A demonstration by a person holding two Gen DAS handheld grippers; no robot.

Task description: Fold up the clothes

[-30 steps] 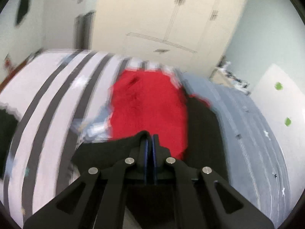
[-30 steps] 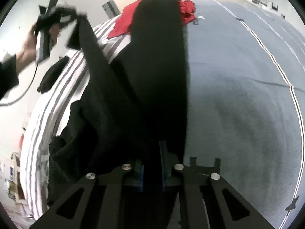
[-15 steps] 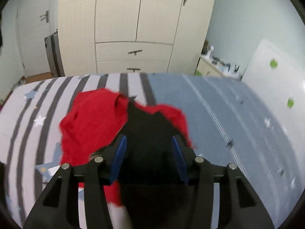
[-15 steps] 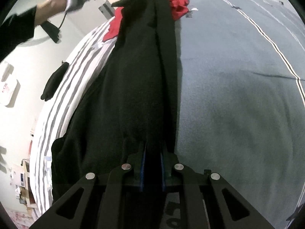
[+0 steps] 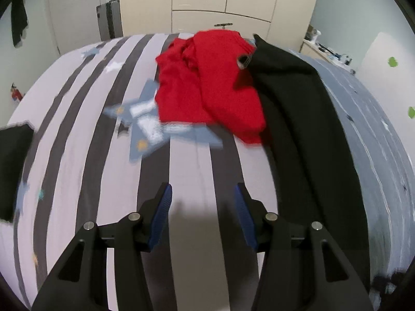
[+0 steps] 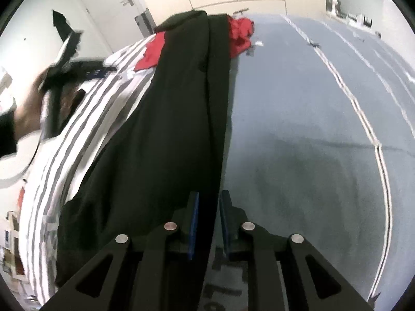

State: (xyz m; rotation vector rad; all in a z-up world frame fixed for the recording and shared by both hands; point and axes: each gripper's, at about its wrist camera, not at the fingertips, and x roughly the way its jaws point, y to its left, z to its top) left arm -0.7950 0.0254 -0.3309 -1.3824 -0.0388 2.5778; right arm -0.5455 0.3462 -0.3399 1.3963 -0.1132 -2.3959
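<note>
Red garment (image 5: 207, 85) touching long black garment (image 5: 298, 119) on striped bedspread (image 5: 85, 134).

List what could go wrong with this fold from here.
1. The right tool is opening with the black garment's edge between its pads; the fold may slip apart.
2. The black garment overlaps the red garment, so pulling one could drag the other.
3. The left tool is open over bare striped bedding, holding nothing.
</note>
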